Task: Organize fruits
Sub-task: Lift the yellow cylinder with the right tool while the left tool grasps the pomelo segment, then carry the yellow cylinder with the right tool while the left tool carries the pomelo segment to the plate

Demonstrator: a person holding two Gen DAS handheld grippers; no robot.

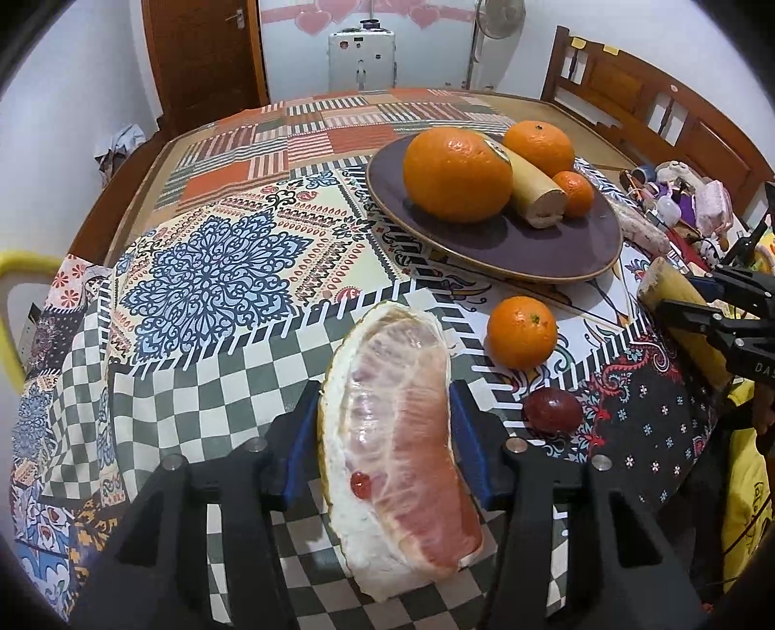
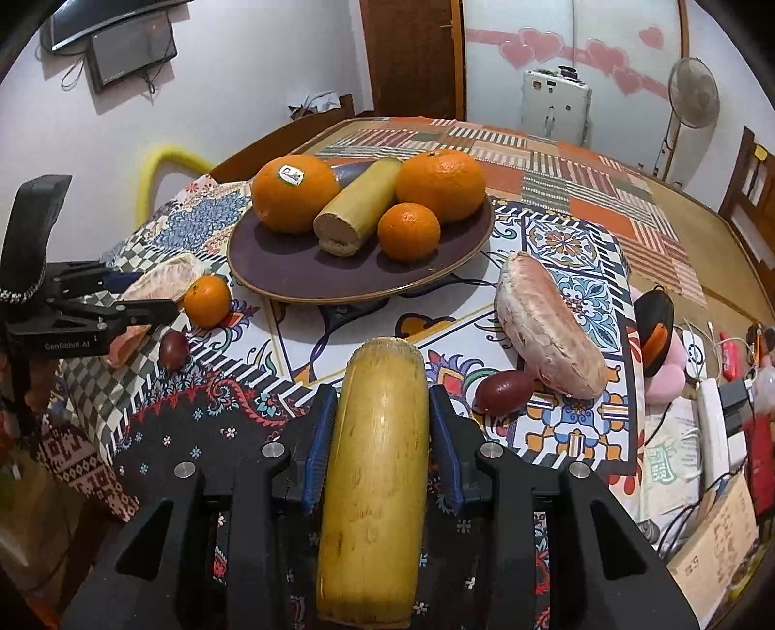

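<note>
- Left gripper [image 1: 385, 402] is clenched on a peeled pomelo segment [image 1: 397, 436], its blue pads pressed to both sides of the fruit.
- Right gripper [image 2: 382, 402] is clamped around a yellow cane piece [image 2: 375, 484] that runs lengthwise between the fingers.
- On the patchwork tablecloth [image 1: 218, 271] sits a dark purple plate [image 2: 300, 276] carrying a large orange with a sticker [image 2: 293, 191], a second orange [image 2: 441, 181], a small mandarin [image 2: 409, 230] and another cane piece [image 2: 353, 213] lying between them.
- Off the plate, a loose mandarin [image 1: 522, 332] rests just beside its rim, with a dark red grape-like fruit [image 1: 552, 407] near it.
- Right of the plate lie a second pomelo segment [image 2: 547, 329] and another dark red fruit [image 2: 503, 387], touching or nearly so.
- Beyond the table stand a brown door [image 1: 203, 53], a white appliance [image 1: 361, 53], a pedestal fan [image 2: 692, 97] and a wooden chair [image 1: 644, 97]; pink hearts [image 2: 537, 46] line the wall.
</note>
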